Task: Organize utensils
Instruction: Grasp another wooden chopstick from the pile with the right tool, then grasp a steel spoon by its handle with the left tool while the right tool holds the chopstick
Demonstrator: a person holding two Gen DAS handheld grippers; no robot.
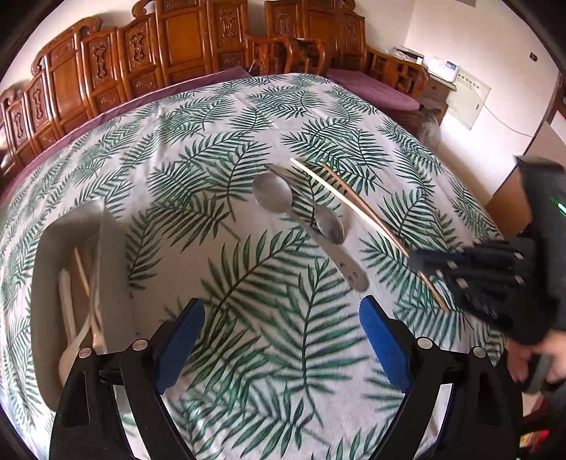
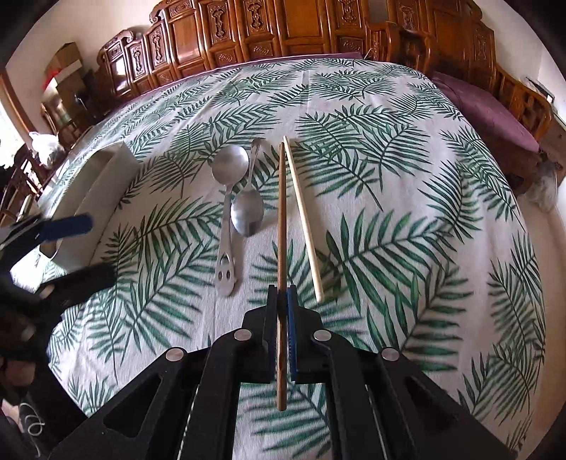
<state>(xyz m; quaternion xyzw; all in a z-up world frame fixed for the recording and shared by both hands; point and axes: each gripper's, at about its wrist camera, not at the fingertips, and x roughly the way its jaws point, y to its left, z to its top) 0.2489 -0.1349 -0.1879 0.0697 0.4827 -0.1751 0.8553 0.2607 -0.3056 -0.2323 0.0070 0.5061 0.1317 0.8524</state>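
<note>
between the spread fingers of the left tool (image 1: 281,339) lies bare leaf-print tabletop (image 1: 247,290). ahead, two crossed metal spoons (image 2: 235,198) and a pale chopstick (image 2: 303,219) lie close together, with narrow gaps. the white tray (image 1: 53,269) blocks the left side. the right tool (image 2: 282,293), clamped on the brown chopstick (image 2: 282,212), crowds the right.

Carved wooden screen (image 2: 283,32) behind leaf-print tablecloth (image 2: 389,198); purple cushion (image 2: 488,113) right.

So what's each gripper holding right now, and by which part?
The right gripper is shut on the brown chopstick, gripping it near its near end, with a short length sticking out behind the pads. The left gripper is open and holds nothing.
</note>
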